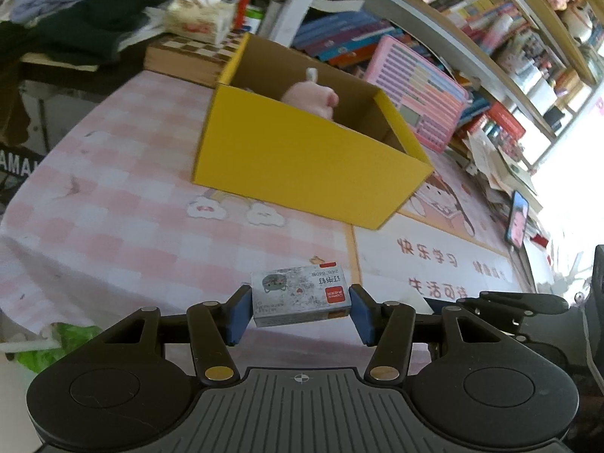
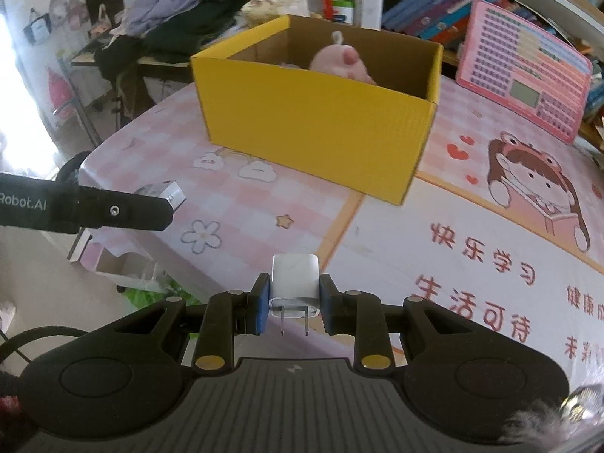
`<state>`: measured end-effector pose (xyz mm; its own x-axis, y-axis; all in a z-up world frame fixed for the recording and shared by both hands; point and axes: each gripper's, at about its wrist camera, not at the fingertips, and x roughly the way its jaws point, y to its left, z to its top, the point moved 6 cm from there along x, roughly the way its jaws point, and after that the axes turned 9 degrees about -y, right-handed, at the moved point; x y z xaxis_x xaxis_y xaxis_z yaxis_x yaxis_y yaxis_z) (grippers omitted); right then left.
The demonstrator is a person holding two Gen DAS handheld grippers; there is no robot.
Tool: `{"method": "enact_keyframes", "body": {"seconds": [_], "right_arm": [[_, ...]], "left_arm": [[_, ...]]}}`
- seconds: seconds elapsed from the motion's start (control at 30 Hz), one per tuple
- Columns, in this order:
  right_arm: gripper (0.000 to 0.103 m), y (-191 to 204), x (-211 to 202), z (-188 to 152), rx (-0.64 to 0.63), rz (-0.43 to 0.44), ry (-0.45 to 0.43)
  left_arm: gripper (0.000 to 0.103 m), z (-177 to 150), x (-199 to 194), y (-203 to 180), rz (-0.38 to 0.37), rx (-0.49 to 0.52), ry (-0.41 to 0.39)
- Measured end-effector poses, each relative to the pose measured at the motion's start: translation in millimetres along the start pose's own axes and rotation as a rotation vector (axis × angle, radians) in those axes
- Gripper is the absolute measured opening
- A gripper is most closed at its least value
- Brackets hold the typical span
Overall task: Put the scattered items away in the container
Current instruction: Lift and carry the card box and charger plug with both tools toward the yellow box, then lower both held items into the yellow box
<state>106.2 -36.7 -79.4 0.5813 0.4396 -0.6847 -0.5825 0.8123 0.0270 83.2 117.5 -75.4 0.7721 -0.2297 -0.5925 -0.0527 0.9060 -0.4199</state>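
A yellow cardboard box (image 1: 302, 158) stands open on the pink checked tablecloth, with a pink plush pig (image 1: 311, 96) inside. My left gripper (image 1: 300, 304) is shut on a small grey staple box (image 1: 300, 294), held above the table's near edge, short of the yellow box. In the right wrist view, the yellow box (image 2: 317, 128) and the pig (image 2: 339, 62) lie ahead. My right gripper (image 2: 294, 302) is shut on a white plug adapter (image 2: 295, 279), prongs pointing back at the camera. The left gripper's finger (image 2: 120, 211) with the staple box (image 2: 166, 192) shows at the left.
A pink calculator-like toy board (image 2: 524, 68) leans behind the box at the right. A wooden chessboard (image 1: 188, 53), a tissue box (image 1: 200, 15), piled clothes (image 1: 75, 19) and bookshelves (image 1: 490, 19) crowd the back. A phone (image 1: 518, 219) lies at the right.
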Motion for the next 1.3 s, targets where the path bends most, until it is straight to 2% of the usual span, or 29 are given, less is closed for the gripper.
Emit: {"method": "enact_keyframes", "body": {"seconds": [0.33,0.6,1.0,1.1,1.3], "right_arm": [[0.025,16.1,5.4,20.1,-0.06,0.016,-0.008],[0.025,7.8,3.3,40.9,-0.072,-0.003,-0.048],[0.025,-32.8,15.8,126.2,-0.076,0.002,-0.211],[0.025,-48.0,33.5,143.8,-0.094,-0.012,-0.215],[0.025,-73.2,78.9,163.6,-0.144,-0.043,-0.164]], "left_arm": [[0.054,16.5,-6.5,23.1,0.026,-0.042,-0.059],[0.054,36.6,-0.5,16.0,0.016,0.005,-0.112],[0.054,111.1,26.7,-16.3,0.012,0.145,-0.238],[0.054,124.2,45.5,-22.7,0.028,0.196,-0.235],[0.054,129.4,91.8,-26.1,0.066,0.237,-0.165]]}}
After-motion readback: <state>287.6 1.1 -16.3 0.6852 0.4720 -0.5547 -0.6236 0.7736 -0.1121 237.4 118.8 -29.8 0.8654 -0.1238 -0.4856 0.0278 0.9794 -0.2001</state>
